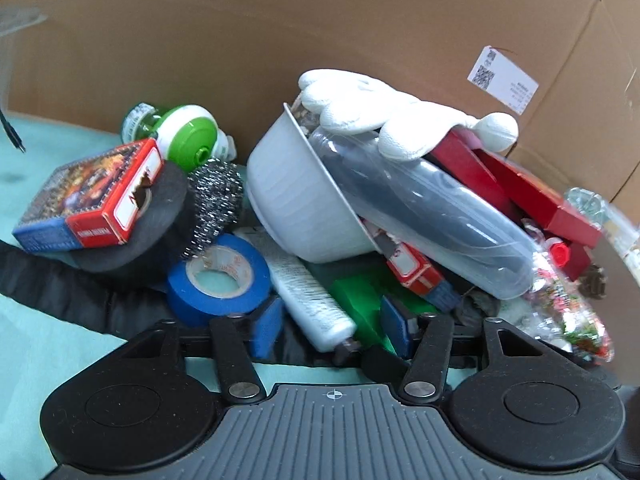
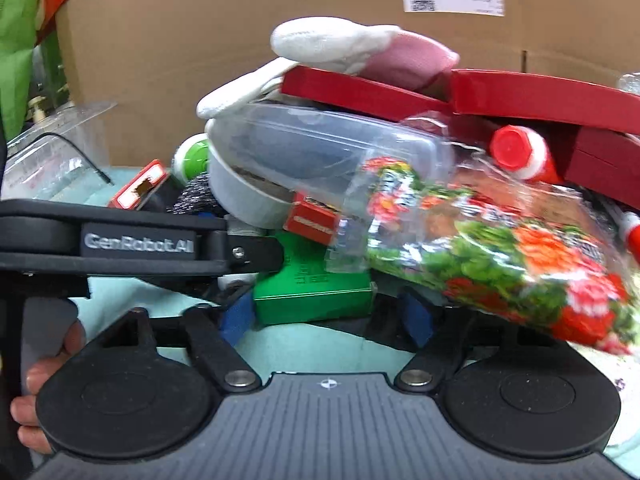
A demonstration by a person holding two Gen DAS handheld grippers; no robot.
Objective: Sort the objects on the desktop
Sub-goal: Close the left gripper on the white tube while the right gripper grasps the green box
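Observation:
A pile of desktop objects lies against a cardboard wall. In the left wrist view my left gripper [image 1: 334, 330] is open around the near end of a white tube [image 1: 308, 300], beside a blue tape roll [image 1: 218, 278] and a green box [image 1: 360, 300]. A tipped white bowl [image 1: 296, 200], a clear bottle [image 1: 432, 216] and a white glove [image 1: 380, 116] lie above. In the right wrist view my right gripper [image 2: 326, 316] is open around the green box [image 2: 312, 284], under a floral plastic bag [image 2: 500, 252]. The left gripper's body [image 2: 136, 244] reaches in from the left.
A card box [image 1: 88, 200] rests on a black roll [image 1: 160, 216], with steel wool [image 1: 214, 200] and a green-white container [image 1: 188, 138] behind. Red boxes [image 2: 520, 96] top the pile at right. A clear plastic container [image 2: 48, 160] stands at left. Teal cloth [image 1: 60, 360] covers the table.

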